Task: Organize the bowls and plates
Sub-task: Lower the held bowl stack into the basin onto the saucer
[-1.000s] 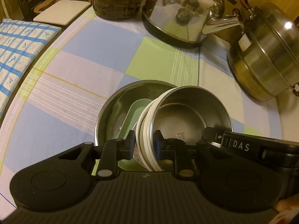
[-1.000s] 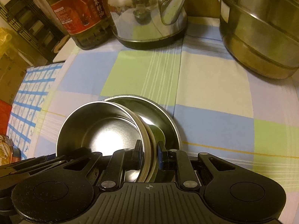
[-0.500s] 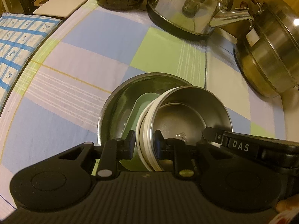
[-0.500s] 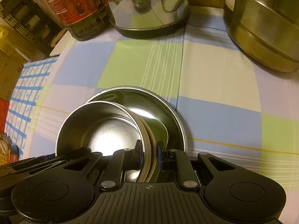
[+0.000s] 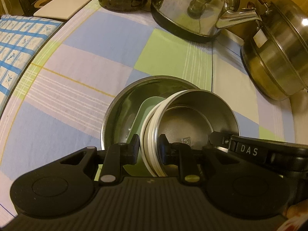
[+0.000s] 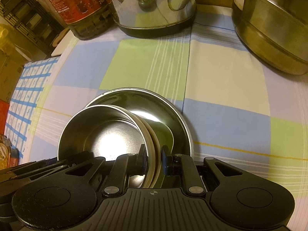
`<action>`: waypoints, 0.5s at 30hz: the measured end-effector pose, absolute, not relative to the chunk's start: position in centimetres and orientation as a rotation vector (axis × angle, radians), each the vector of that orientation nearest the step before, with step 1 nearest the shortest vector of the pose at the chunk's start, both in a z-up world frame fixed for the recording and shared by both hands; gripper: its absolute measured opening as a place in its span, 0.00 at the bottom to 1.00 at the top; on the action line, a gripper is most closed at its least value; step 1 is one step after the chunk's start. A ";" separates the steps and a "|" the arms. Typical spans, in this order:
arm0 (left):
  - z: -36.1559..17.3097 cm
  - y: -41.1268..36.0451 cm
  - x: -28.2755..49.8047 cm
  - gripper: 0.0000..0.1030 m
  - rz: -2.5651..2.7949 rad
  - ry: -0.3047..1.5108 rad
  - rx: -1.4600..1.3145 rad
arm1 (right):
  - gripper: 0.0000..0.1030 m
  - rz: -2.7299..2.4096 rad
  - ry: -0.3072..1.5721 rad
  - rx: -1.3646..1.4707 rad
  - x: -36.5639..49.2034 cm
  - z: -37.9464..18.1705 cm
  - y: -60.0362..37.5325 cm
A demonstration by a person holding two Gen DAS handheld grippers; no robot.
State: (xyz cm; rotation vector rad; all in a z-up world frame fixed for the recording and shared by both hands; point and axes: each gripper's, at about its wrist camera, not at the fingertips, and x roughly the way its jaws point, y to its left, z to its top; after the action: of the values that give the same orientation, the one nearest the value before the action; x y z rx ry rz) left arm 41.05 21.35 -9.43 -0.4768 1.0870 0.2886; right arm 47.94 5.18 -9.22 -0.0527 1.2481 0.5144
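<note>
Checked cloth covers the counter [image 5: 100, 44]; on it rests a wide steel plate [image 5: 119, 115]; over it, tilted, a stack of bowls [image 5: 194, 115] is held; left tongs [image 5: 149, 147] clamp its rim on one side; right tongs [image 6: 154, 158] clamp the opposite rim.

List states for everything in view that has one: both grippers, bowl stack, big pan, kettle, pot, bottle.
left gripper: shut on the stack's rim
right gripper: shut on the opposite rim
bowl stack: nested, steel bowl on top, tilted over the pan
steel pan: upright on the cloth, pale green dish inside
kettle: lid on
steel pot: lidded
oil bottle: upright, cap out of view
</note>
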 end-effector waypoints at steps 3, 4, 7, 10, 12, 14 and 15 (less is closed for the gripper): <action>-9.4 21.2 41.2 0.19 0.287 1.082 -0.460 | 0.16 0.514 1.250 -0.048 48.0 -9.3 5.2; -9.4 21.1 41.2 0.19 0.286 1.079 -0.452 | 0.16 0.514 1.251 -0.048 48.0 -9.4 5.2; -9.4 20.9 41.2 0.19 0.287 1.076 -0.431 | 0.16 0.517 1.246 -0.050 47.9 -9.4 5.1; -9.4 20.7 41.1 0.19 0.285 1.074 -0.422 | 0.16 0.517 1.242 -0.047 47.8 -9.4 5.1; -9.4 20.8 41.1 0.19 0.282 1.073 -0.420 | 0.16 0.516 1.241 -0.042 47.7 -9.5 5.1; -9.4 20.8 41.2 0.19 0.281 1.073 -0.421 | 0.16 0.516 1.241 -0.039 47.7 -9.5 5.0; -9.4 20.8 41.1 0.19 0.281 1.073 -0.421 | 0.16 0.515 1.241 -0.038 47.7 -9.5 5.0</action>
State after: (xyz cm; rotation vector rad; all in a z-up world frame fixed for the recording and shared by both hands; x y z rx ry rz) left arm 41.14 20.78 -9.42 -0.4205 1.0733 0.2813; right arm 47.73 5.03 -9.49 -0.0379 1.2413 0.5154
